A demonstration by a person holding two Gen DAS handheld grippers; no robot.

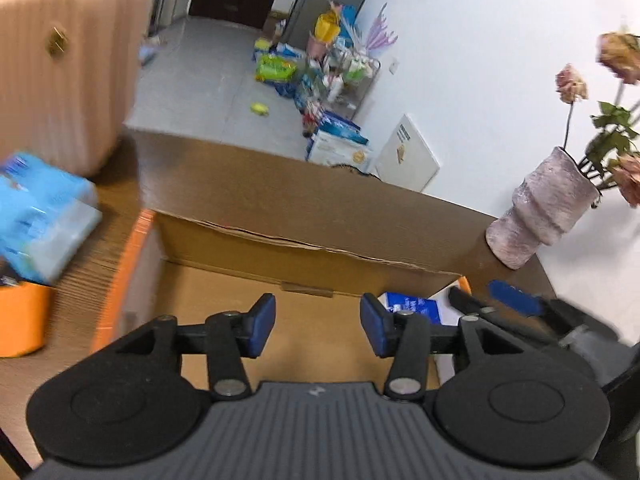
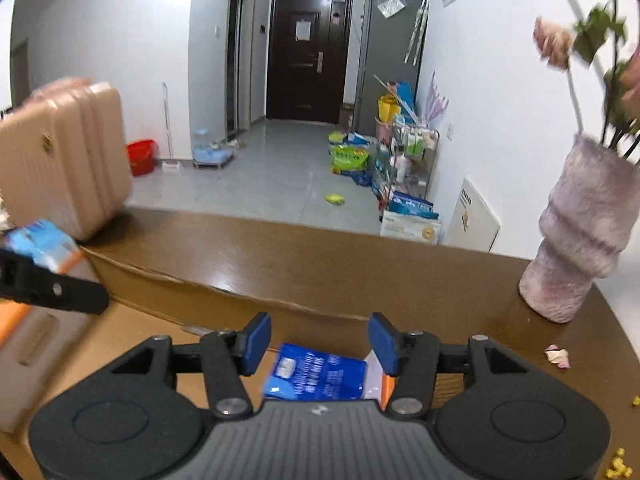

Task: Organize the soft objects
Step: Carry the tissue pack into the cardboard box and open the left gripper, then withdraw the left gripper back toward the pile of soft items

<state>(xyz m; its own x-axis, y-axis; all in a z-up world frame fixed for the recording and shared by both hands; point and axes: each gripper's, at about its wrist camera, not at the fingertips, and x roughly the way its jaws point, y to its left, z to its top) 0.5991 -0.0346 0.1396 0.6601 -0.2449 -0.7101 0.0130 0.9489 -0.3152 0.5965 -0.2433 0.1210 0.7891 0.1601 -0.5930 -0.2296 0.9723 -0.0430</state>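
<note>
The blue tissue pack [image 2: 316,376] lies inside the open cardboard box [image 1: 304,240], in the box's right-hand corner beside its orange-taped edge, just below and beyond the right hand-held gripper [image 2: 320,344], whose blue pads stand apart with nothing pressed between them (the pack shows through the gap but touches neither pad). From the left wrist view the same pack [image 1: 412,306] sits to the right of the left hand-held gripper [image 1: 318,326], whose jaws are also apart and empty over the bare box floor. A second, light-blue pack [image 1: 44,216] is at the counter's left edge, blurred, above an orange tub [image 1: 22,320]. A pink ribbed vase [image 2: 580,240] stands on the counter [image 2: 360,272] near its right edge, and a pink suitcase [image 2: 68,160] at its far left corner.
</note>
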